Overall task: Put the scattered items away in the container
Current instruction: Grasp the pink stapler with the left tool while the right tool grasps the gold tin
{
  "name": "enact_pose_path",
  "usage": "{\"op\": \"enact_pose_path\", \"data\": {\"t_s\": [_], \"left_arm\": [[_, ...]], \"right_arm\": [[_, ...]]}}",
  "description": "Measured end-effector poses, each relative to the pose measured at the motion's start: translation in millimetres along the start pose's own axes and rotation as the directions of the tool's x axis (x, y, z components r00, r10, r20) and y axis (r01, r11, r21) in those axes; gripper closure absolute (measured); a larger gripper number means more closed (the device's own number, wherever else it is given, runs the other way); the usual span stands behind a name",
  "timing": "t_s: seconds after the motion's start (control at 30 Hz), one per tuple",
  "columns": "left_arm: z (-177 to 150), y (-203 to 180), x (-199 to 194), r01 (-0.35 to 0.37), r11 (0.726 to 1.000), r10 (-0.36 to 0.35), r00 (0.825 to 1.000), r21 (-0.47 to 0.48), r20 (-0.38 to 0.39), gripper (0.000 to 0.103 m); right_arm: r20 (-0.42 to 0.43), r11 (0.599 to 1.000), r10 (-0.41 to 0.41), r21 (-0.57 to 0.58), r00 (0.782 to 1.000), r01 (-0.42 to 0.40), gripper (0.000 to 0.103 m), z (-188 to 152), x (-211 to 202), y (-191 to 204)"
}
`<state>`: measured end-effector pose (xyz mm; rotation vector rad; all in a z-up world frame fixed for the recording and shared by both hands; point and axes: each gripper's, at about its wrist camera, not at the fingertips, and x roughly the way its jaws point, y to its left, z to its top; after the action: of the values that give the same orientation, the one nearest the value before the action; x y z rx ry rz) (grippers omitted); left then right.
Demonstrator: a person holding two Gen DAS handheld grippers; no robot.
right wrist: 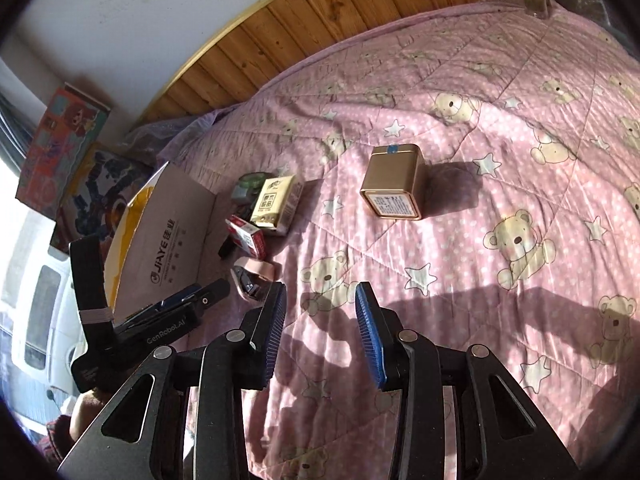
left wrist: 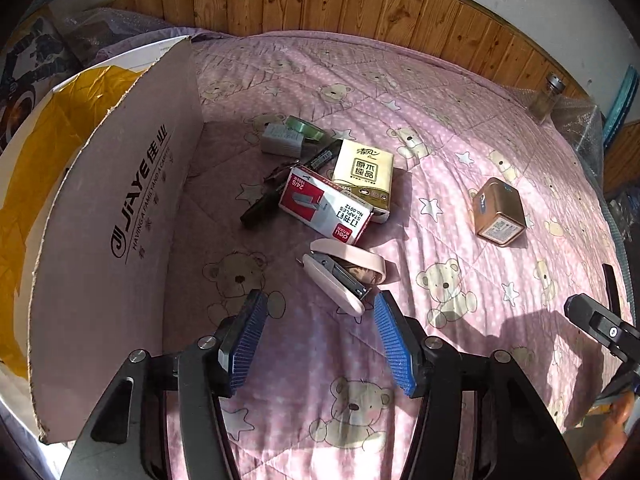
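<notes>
A pale pink plastic stapler [left wrist: 344, 276] lies on the pink bear-print quilt [left wrist: 460, 128], just beside the white cardboard box [left wrist: 120, 216]. The left gripper [left wrist: 320, 312] hovers over it, fingers spread. Well apart, the right gripper [right wrist: 320, 304] hangs spread, empty.

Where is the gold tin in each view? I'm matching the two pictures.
Left wrist view: the gold tin lies at the right, apart from the pile, on the pink quilt.
Right wrist view: the tin sits above centre, ahead of the gripper.
Shared landmark: the cardboard box, left in both.
</notes>
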<state>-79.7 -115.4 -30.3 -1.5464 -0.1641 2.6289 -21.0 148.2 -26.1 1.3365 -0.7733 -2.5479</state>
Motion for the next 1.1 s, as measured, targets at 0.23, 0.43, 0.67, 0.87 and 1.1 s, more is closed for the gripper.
{"op": "enact_pose_path", "data": {"t_s": [0.23,0.43,0.67,0.87,1.1], "left_arm": [[-9.0,12.9,24.5,-0.046,0.999,0.046,0.999,-0.005,-0.013,0.037],[-36.5,33.7,20.8,-0.081,0.995,0.077,0.994,-0.051,-0.075,0.039],[-43.6,44.0,2.0,0.029,0.983,-0.041,0.997,-0.18,-0.064,0.039],[-23.6,20.1,-1.3,0.047,0.984,-0.052,0.998,-0.171,-0.026,0.033],[-14.3,-1.0,31.7,0.033,0.989,-0.043,0.997,-0.147,-0.063,0.033]], "right_arm": [[-0.042,1.0,-0.02,0.01,0.999,0.021,0.064,4.9,23.1,-9.7],[-0.013,0.997,-0.076,0.012,0.997,0.076,0.057,23.3,28.4,-15.8],[0.065,0.98,-0.197,-0.011,0.978,0.198,0.043,54.0,30.0,-9.3],[0.049,0.96,-0.28,0.001,0.959,0.28,0.041,76.1,57.3,-7.8],[-0.009,0.917,-0.398,-0.035,0.917,0.398,0.041,80.3,98.6,-18.4]]}}
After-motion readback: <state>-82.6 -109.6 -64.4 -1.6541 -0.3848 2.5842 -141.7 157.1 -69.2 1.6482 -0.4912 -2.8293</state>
